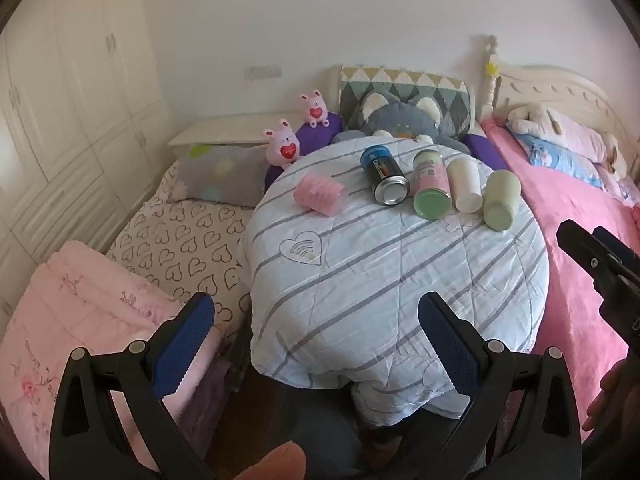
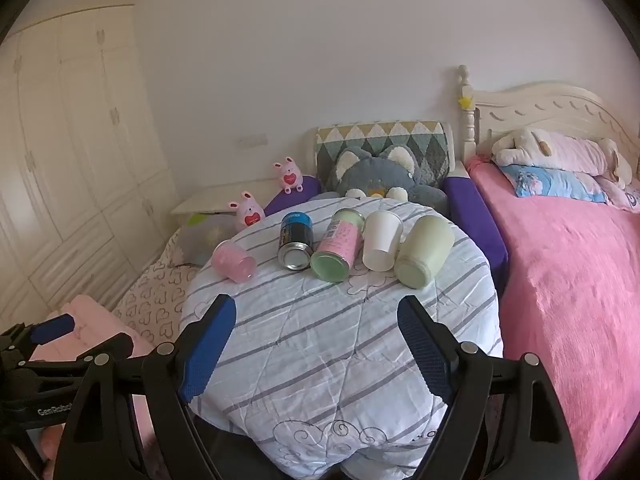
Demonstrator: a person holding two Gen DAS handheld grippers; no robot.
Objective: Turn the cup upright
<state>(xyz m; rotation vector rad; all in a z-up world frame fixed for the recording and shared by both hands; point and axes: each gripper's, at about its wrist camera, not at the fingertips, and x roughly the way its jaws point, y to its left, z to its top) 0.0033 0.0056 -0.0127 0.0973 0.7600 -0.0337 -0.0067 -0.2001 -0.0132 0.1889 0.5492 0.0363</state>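
Lying on their sides on the striped quilt-covered round table (image 2: pixel 320 360): five containers in a row. One pink cup (image 2: pixel 233 261), set apart at left; one blue-black can (image 2: pixel 295 241); one pink-green labelled can (image 2: pixel 337 247); one white paper cup (image 2: pixel 381 246); one pale green cup (image 2: pixel 424 255). Two pink bunny toys (image 2: pixel 250 209) sit behind. Left gripper (image 1: pixel 316 344): jaws wide apart, holding nothing. Right gripper (image 2: pixel 316 344): jaws wide apart, touching nothing, short of the row.

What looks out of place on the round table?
All five containers lie on their sides: pink cup, blue can, pink-labelled cup, white cup, pale green cup. Nothing spilled.
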